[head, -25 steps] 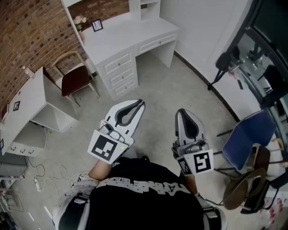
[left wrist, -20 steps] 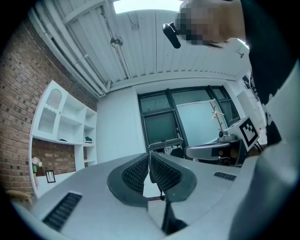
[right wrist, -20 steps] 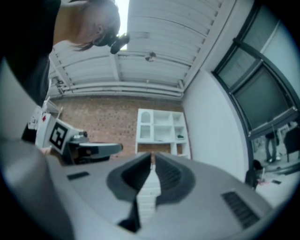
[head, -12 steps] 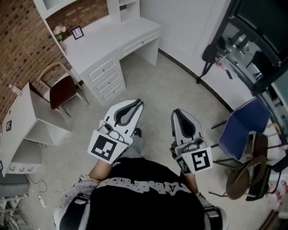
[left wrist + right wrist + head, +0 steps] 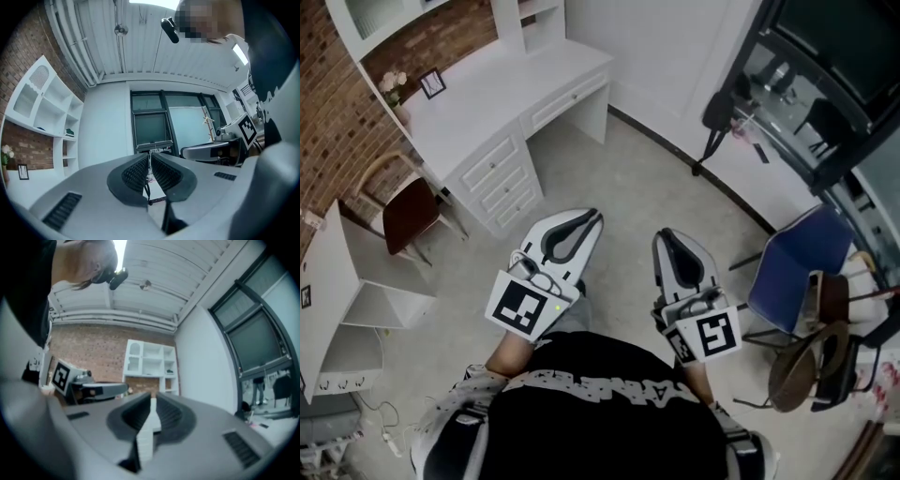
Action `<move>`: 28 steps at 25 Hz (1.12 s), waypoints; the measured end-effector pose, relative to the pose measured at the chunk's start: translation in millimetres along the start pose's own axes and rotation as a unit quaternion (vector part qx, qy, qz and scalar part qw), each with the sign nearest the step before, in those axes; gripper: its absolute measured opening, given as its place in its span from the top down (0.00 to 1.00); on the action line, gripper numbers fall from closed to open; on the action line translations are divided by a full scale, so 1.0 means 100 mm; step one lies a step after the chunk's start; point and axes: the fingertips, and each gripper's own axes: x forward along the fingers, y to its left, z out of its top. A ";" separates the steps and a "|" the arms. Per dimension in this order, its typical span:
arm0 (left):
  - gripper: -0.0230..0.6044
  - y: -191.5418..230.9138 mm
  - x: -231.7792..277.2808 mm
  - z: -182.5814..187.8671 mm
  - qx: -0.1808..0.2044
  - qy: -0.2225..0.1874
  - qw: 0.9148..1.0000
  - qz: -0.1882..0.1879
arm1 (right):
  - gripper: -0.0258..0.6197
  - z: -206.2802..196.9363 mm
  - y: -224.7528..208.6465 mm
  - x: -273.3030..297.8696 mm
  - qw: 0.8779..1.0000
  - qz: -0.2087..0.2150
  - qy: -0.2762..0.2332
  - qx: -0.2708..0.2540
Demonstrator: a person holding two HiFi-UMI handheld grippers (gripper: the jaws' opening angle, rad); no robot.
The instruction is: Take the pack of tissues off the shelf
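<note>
Pale speckled floor (image 5: 647, 178) spreads below the head camera, with a red brick wall (image 5: 337, 122) at the left and a white drawered desk (image 5: 506, 89) against it. A wooden chair with a dark red seat (image 5: 405, 208) stands beside the desk, and a blue chair (image 5: 792, 281) stands at the right. The left gripper (image 5: 592, 216) and the right gripper (image 5: 664, 234) are held side by side over the floor, well apart from the desk. Both have their jaws pressed together with nothing between them. In the left gripper view, a small green-and-white pack (image 5: 70, 132), apparently the tissues, lies on a narrow open shelf of the white shelf unit (image 5: 42, 105) above the desk.
</note>
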 end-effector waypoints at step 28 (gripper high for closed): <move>0.88 1.73 1.11 -0.24 -0.023 -0.012 0.999 -0.038 | 0.91 -0.09 -0.65 1.81 0.999 -0.036 0.012 -0.002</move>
